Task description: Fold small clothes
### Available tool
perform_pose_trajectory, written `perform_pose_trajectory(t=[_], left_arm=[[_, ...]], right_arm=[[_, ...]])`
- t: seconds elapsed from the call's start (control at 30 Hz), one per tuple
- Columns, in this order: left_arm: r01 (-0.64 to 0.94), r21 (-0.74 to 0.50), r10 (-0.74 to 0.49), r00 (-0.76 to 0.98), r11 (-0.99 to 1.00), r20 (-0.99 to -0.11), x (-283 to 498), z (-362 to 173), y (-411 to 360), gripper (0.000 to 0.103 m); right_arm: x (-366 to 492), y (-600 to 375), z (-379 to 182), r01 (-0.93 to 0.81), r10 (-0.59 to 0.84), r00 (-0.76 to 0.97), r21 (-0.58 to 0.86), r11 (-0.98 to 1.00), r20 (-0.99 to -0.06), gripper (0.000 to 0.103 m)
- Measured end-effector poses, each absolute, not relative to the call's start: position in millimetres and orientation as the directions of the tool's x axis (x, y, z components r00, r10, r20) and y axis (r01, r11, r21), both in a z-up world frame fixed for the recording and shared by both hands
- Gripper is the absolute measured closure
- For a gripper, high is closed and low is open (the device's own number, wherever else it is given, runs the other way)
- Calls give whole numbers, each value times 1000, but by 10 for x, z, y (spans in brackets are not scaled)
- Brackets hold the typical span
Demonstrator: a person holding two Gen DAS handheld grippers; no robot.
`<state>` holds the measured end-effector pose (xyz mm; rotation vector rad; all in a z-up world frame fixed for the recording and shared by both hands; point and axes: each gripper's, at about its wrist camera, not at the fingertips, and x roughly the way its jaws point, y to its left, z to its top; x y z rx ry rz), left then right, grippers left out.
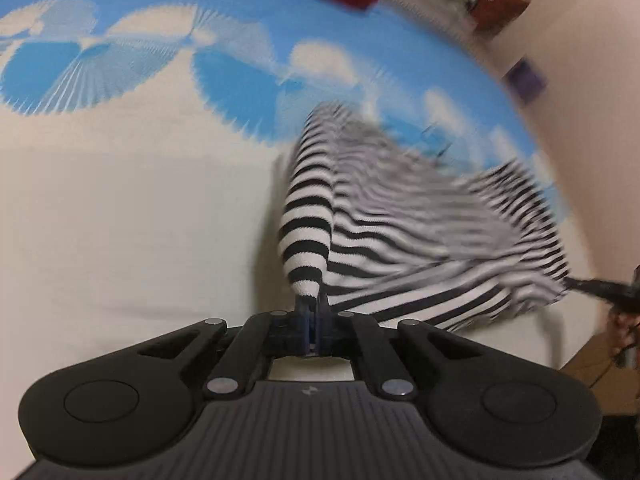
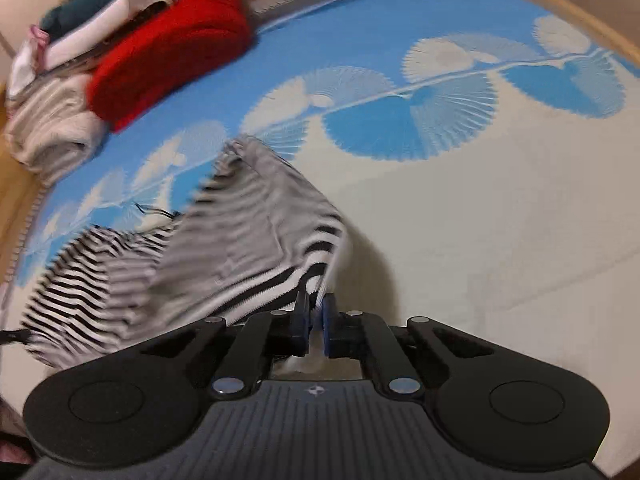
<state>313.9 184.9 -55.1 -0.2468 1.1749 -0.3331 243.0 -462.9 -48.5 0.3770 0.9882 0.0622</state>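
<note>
Left gripper (image 1: pixel 313 308) is clamped tight on one corner of the striped garment (image 1: pixel 400 220), and the right gripper (image 2: pixel 316 312) pinches another, so the cloth hangs stretched between them just above the bed (image 1: pixel 120 220). It looks light, soft and floppy, a thin knit that sags and blurs as it swings; I'd say corners and hems are the places to hold, since the middle would just bunch. Out at eleven o'clock in the right view sits a red folded piece (image 2: pixel 168 52) beside a pile of pale clothes (image 2: pixel 48 128).
</note>
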Motion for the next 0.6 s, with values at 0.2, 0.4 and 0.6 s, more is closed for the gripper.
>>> perform_pose_trajectory(t=[0.2, 0.4, 0.6], left_arm=[[189, -196, -238, 239, 962, -941, 3190, -789, 1580, 94], [120, -232, -261, 486, 965, -834, 3356, -319, 1670, 66], [79, -255, -252, 581, 964, -773, 3723, -330, 1250, 63]], right_arm=[[2532, -4327, -994, 89, 129, 368, 173, 981, -921, 96], [2537, -4172, -550, 74, 43, 592, 108, 991, -805, 66], [2932, -3984, -449, 94, 28, 700, 132, 987, -713, 60]])
